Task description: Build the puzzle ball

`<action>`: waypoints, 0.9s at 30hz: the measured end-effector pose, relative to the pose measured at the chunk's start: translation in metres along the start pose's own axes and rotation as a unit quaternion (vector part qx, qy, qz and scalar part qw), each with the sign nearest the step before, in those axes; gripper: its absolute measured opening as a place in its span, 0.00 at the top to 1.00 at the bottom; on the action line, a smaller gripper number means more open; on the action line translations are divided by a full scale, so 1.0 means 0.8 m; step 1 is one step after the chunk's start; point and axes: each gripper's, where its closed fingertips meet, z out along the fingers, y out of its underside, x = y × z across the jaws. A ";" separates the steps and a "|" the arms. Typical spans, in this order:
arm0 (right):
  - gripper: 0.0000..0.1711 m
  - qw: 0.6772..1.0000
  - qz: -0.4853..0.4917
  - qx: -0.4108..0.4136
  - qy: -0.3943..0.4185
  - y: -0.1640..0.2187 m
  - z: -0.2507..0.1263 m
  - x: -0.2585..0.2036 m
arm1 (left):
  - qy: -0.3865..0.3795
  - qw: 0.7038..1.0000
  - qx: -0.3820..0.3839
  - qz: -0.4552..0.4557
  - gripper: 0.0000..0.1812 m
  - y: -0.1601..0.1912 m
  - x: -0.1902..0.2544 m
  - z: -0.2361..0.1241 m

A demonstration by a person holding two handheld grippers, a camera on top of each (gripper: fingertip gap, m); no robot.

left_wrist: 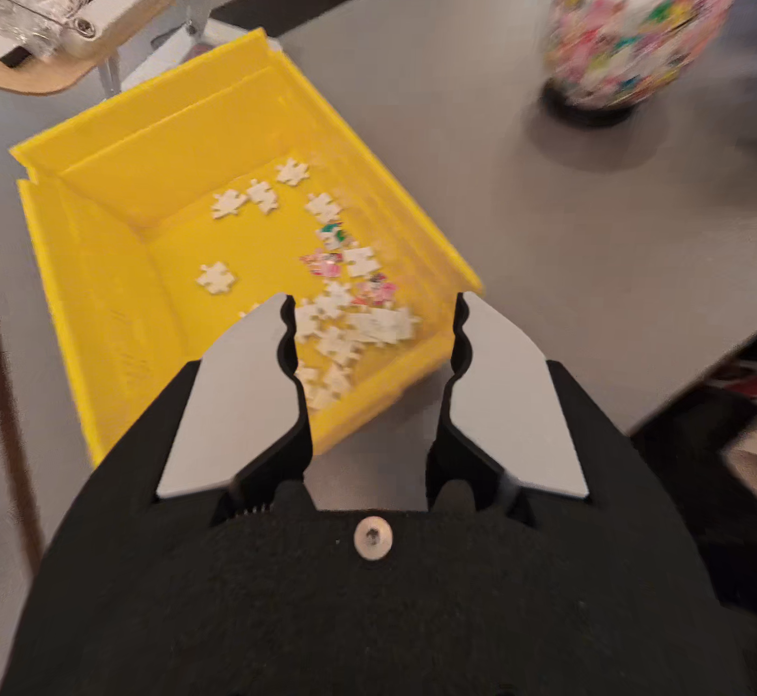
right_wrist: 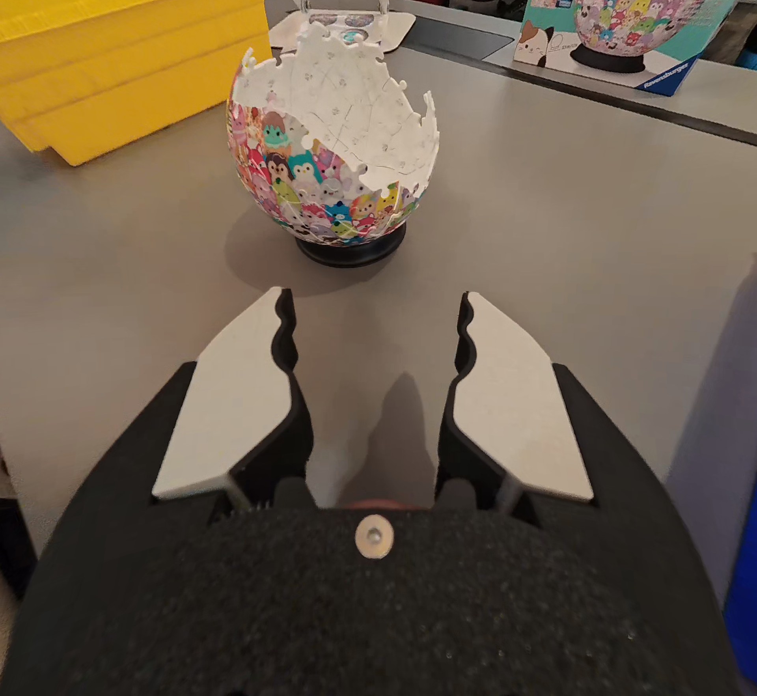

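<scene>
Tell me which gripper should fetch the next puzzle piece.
Left, probably. The left gripper hangs open right over the loose pieces in the yellow bin. The right gripper, also open, faces the puzzle ball instead.

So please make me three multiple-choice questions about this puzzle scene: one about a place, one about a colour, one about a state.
1. Where do the loose puzzle pieces lie?
A. inside the bin
B. on the table beside the ball
C. between the left tongs

2. What colour is the bin?
A. blue
B. yellow
C. black

3. In what state is the puzzle ball?
A. finished and closed
B. not begun
C. partly built, open at the top, on its black stand

Answers:
1 A: the left wrist view shows the pieces scattered on the bin's floor.
2 B: both views show its yellow walls.
3 C: the right wrist view shows the white inside through a jagged opening. The left tongs and the right tongs both stand open and empty.
</scene>
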 end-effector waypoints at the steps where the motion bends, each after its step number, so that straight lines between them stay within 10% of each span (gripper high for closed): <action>1: 0.56 1.000 -0.003 -0.002 -0.001 -0.001 0.002 0.000 | -0.005 0.999 -0.029 0.017 0.61 -0.001 -0.019 0.022; 11: 0.56 0.999 -0.013 0.021 -0.036 -0.021 0.021 -0.003 | 0.103 0.948 -0.254 0.161 0.63 0.052 -0.075 0.153; 27: 0.56 0.999 -0.023 0.002 -0.047 -0.020 0.034 -0.014 | 0.171 0.942 -0.224 0.183 0.82 0.061 -0.048 0.175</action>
